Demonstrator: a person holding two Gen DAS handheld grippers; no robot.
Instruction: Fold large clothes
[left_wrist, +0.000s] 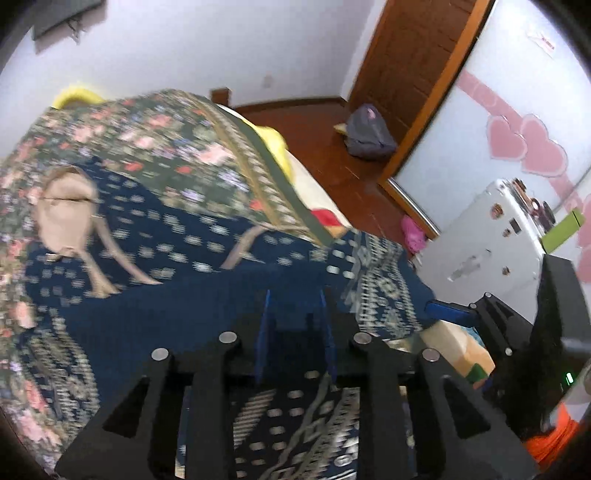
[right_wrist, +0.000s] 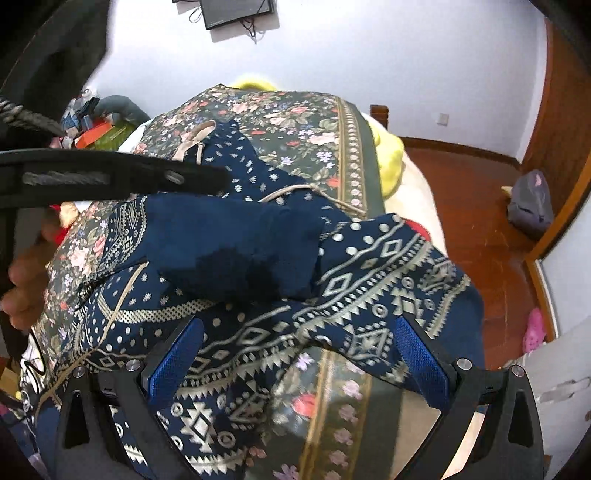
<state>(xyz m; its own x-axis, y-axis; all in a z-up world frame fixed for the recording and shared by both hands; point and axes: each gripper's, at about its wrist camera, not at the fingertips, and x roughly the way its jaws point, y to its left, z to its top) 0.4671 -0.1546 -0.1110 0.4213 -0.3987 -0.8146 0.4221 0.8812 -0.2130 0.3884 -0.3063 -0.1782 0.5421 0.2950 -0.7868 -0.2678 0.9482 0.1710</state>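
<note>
A large navy garment (left_wrist: 192, 258) with pale geometric print and a beige collar lies on a bed covered by a dark floral spread (left_wrist: 147, 125). My left gripper (left_wrist: 295, 332) has its blue pads close together, pinched on a fold of the navy cloth. In the right wrist view the same garment (right_wrist: 351, 280) is bunched, a plain navy part folded over. My right gripper (right_wrist: 299, 354) is open, blue pads (right_wrist: 421, 354) wide apart over the patterned hem. The left gripper's arm (right_wrist: 110, 177) crosses at upper left. The right gripper also shows in the left wrist view (left_wrist: 450, 312).
The bed's right edge drops to a red wooden floor (right_wrist: 480, 229). A grey bag (right_wrist: 530, 206) sits by a wooden door frame. A yellow pillow (right_wrist: 391, 162) lies at the bed's side. A white appliance (left_wrist: 484, 243) stands to the right. Clutter lies beyond the bed's left side.
</note>
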